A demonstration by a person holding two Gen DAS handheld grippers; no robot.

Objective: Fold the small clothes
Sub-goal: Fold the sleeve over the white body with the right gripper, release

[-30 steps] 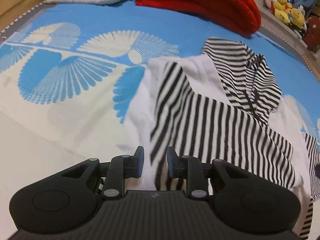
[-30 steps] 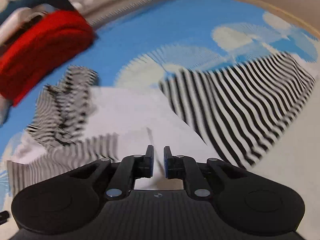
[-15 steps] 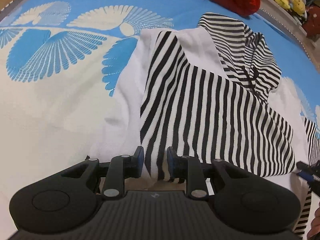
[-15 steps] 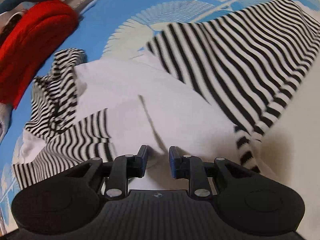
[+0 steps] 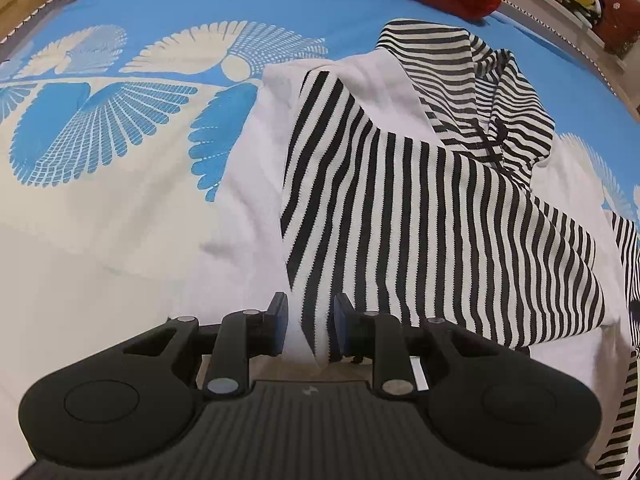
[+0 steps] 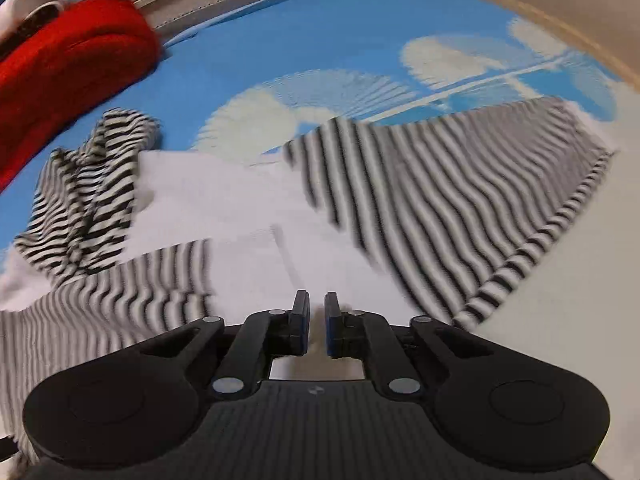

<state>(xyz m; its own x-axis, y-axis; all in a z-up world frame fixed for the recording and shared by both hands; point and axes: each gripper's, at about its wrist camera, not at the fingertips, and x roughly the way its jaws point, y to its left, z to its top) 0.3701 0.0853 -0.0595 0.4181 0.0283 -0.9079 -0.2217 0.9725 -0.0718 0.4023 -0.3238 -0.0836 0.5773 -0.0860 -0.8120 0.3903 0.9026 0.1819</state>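
Black-and-white striped hooded garment lies spread on the blue patterned bed, long axis running away from both tongs. Left tongs stand part-open astride its striped cuff (nearer); right tongs narrow, grip uncertain.

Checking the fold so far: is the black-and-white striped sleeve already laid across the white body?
Yes, the black-and-white striped sleeve lies diagonally over the white body of the top on the bedspread.
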